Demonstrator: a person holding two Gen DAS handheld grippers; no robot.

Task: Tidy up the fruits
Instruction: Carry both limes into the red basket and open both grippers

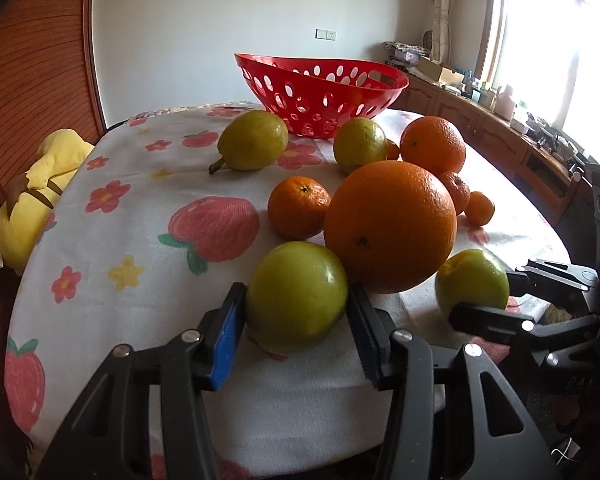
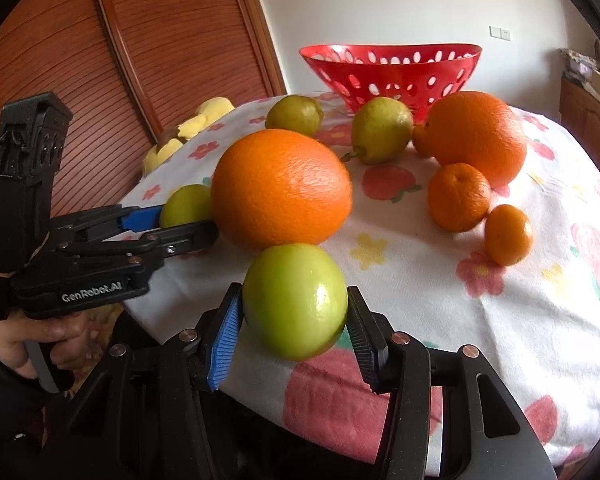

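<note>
My left gripper [image 1: 296,304] is shut on a green apple [image 1: 296,292] at the near edge of the table, both pads pressed on its sides. Right behind it lies a big orange [image 1: 390,226]. To its right my right gripper [image 1: 484,298] is shut on a second green apple [image 1: 470,278]. In the right wrist view that apple [image 2: 296,300] sits between the right gripper's pads [image 2: 294,308], while the left gripper [image 2: 186,220] grips its own apple [image 2: 184,204] beside the big orange [image 2: 280,188]. A red perforated basket [image 1: 260,68] stands at the far side.
On the flowered tablecloth [image 1: 120,208] lie two green pears [image 1: 254,140], another large orange [image 1: 434,144] and several small mandarins [image 1: 298,206]. A yellow plush toy [image 1: 32,200] rests off the table's left edge. A person's hand [image 2: 40,340] holds the left gripper's handle.
</note>
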